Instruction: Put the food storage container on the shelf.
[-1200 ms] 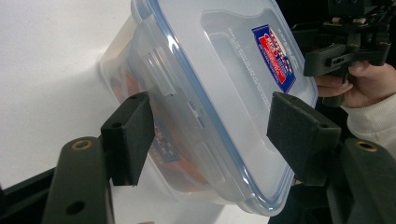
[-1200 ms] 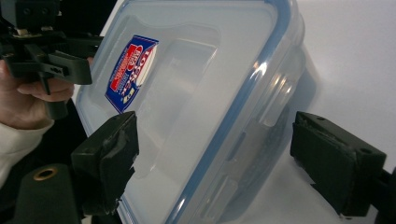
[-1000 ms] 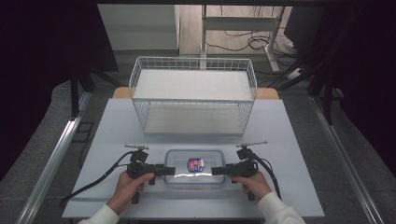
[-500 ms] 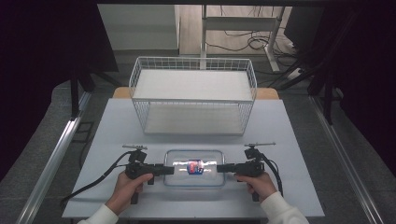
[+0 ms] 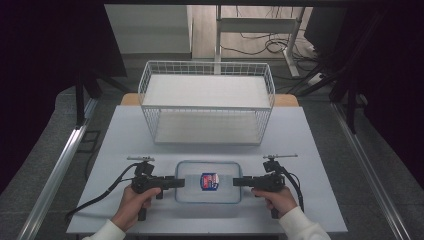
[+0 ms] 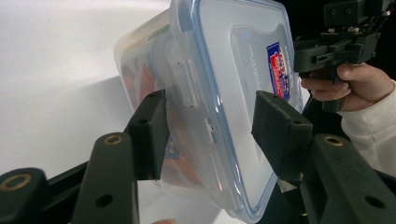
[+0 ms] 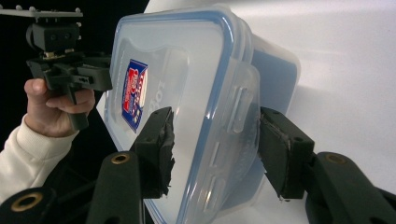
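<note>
Closed in from both sides since the earlier high frames: left gripper point(image 5: 179, 182) and right gripper point(image 5: 238, 182) now at the short ends of the lidded container point(image 5: 208, 181), jaws of both just closing, an end latch between each pair.

High view: container flat on the white table point(image 5: 310, 145) near the front edge, long axis running left to right, directly between the two grippers, neither one nearer. Wire basket point(image 5: 207, 102) well apart behind it.

Left gripper view: left gripper point(image 6: 208, 133) with pads astride the latch; far pad apparently touching the lid, near pad just beside the wall, so not clearly pinching. Red-and-blue label point(image 6: 279, 69) on the lid, print too small to read.

Right gripper view: right gripper point(image 7: 212, 144) straddling the opposite latch, pads near lid and base, firm pressing not discernible. Embossed lettering beside the label point(image 7: 134, 93), not legible.
</note>
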A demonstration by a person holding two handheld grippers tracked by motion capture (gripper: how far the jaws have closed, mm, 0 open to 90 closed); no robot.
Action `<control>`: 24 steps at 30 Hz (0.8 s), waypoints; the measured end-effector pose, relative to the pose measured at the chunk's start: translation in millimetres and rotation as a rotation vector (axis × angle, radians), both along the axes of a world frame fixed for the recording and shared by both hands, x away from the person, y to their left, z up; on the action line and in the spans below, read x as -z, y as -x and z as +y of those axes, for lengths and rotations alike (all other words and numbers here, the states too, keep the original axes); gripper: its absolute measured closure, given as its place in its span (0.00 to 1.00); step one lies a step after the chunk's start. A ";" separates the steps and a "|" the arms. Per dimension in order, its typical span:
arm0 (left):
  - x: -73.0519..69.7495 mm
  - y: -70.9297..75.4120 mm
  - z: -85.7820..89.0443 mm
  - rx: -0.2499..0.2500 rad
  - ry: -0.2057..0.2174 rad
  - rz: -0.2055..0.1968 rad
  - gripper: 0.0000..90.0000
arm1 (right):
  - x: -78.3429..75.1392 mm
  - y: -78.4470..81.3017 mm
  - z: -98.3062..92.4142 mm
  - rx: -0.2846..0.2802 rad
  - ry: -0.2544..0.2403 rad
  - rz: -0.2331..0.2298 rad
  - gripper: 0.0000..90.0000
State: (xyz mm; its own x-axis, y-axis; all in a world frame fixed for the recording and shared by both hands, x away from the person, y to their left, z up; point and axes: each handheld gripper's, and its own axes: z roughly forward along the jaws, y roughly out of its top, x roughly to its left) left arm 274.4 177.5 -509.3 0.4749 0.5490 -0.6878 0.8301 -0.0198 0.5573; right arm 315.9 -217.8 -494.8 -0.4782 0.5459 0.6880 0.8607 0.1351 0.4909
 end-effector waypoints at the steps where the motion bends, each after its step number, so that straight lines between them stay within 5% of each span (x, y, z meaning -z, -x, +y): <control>1: -2.0 0.7 -0.2 -0.003 -0.002 -0.006 0.53 | -0.5 0.1 0.0 0.007 -0.003 0.003 0.54; 24: -14.5 -8.6 -1.2 -0.023 -0.024 -0.042 0.57 | -8.9 -6.4 0.4 0.044 -0.019 -0.028 0.55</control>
State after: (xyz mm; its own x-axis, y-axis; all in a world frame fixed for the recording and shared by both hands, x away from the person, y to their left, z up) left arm 283.0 176.2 -494.8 0.4905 0.5761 -0.6539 0.8061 -0.0147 0.5916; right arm 322.3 -217.4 -485.8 -0.4734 0.5538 0.6850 0.8513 0.0880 0.5172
